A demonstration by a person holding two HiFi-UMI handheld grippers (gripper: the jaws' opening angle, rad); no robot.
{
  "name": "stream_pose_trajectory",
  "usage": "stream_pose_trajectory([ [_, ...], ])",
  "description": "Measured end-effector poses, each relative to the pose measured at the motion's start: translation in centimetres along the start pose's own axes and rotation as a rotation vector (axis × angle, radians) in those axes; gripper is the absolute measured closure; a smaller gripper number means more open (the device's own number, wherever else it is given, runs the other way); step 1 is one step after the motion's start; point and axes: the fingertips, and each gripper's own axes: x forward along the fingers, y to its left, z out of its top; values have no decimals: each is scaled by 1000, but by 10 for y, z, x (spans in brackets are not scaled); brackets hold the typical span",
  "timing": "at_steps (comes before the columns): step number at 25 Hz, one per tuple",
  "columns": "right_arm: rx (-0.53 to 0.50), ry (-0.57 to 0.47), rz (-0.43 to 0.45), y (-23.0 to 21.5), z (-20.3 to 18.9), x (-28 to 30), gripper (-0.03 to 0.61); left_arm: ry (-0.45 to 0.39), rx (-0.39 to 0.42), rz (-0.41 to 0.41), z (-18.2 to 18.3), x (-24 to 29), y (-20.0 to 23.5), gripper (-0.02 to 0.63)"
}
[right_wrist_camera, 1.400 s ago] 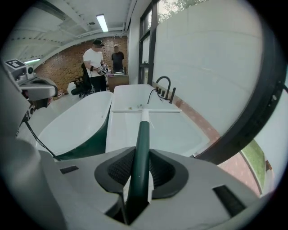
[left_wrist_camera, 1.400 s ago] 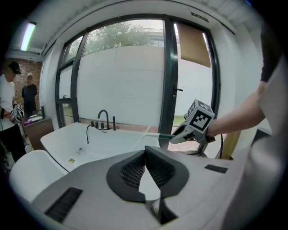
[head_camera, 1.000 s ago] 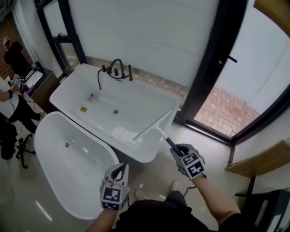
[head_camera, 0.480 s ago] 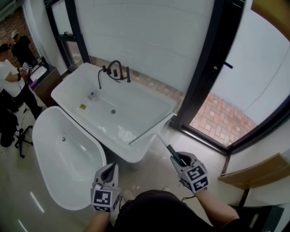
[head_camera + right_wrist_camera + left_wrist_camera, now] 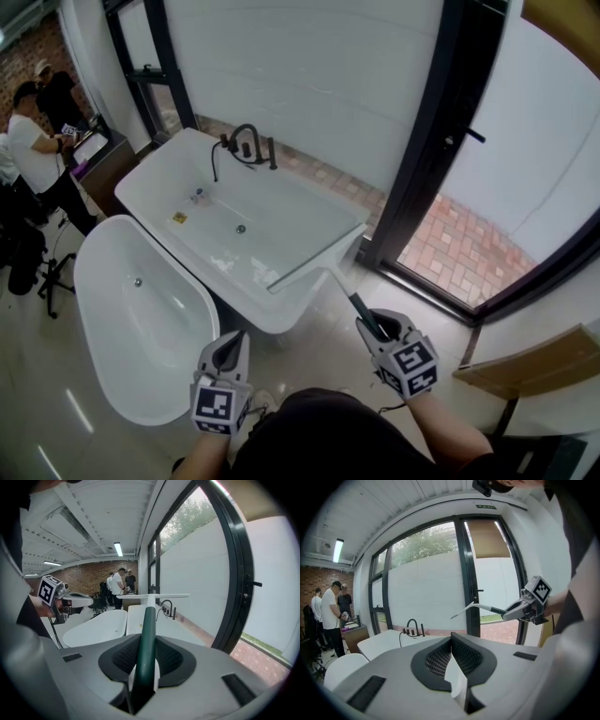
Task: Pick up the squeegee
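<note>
The squeegee [image 5: 319, 261] is off the ground and in the air, which is how the task wants it: the right gripper [image 5: 377, 328] has its jaws clamped on the lower end of the dark green handle [image 5: 146, 634], and the pale blade [image 5: 154, 596] stands out in front, level and crosswise. From the head view the blade seems to hang over the near corner of the rectangular bathtub [image 5: 272, 216]. The left gripper view shows it raised in front of the dark-framed glass door [image 5: 422, 159], touching nothing. Holding the handle far back probably gives the longest reach, and keeping the blade level would suit bringing it flat against the glass or a tub wall, though the pictures do not say which it is meant for. The left gripper [image 5: 233, 342] is low by the person's side, its jaws together with nothing between them, well apart from the squeegee; it looks parked there to leave the right arm free to swing the tool. Beside the rectangular tub, which has a black tap [image 5: 246, 141] on its far rim, stands an oval freestanding bathtub [image 5: 141, 328]. A few people [image 5: 37, 150] stand by the brick wall at the far left, well clear of the work.
</note>
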Motion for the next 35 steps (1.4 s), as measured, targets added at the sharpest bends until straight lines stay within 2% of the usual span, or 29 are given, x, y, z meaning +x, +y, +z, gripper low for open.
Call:
stream_pose_trajectory([
  [20, 10, -22, 10, 12, 9, 0, 488, 0, 34, -25, 2, -4, -1, 621],
  [35, 9, -13, 6, 12, 8, 0, 496, 15, 7, -14, 0, -5, -1, 621],
])
